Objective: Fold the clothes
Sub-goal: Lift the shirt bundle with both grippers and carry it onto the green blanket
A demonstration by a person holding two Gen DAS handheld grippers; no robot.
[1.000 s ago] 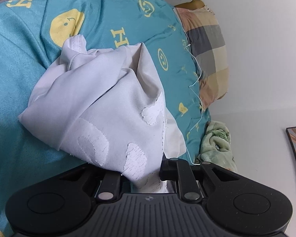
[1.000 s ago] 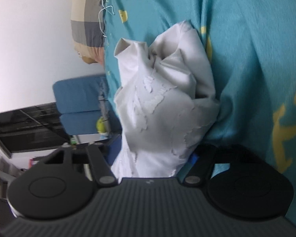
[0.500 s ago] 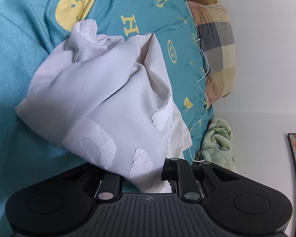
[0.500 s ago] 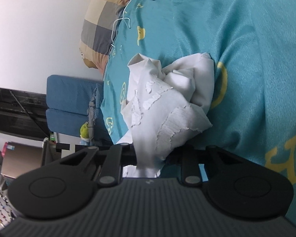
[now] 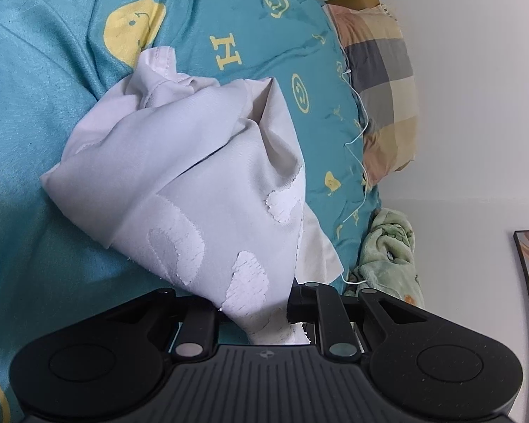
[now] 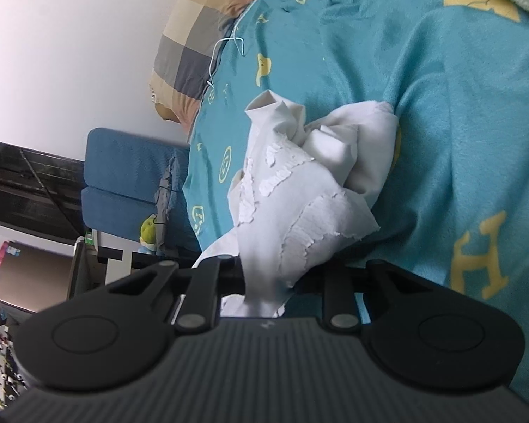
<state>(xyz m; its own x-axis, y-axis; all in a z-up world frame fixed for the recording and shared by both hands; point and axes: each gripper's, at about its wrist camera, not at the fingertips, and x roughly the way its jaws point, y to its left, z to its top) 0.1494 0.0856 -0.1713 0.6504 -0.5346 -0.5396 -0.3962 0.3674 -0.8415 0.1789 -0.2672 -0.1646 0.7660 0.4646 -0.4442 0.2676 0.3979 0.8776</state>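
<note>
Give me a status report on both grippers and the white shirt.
Left gripper shut on white shirt. Right gripper shut on it too. Shirt bunched, unfolded, lying on teal blanket. Loose white cord nearby on blanket, clear of jaws.

Left gripper – matte black, ribbed housing, 2 round discs, silver pivot screws; right gripper identical

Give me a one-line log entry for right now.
step: fold | left hand-held gripper: shut on shirt | right hand-held gripper: shut on shirt | shirt: bunched, unfolded, over blanket
</note>
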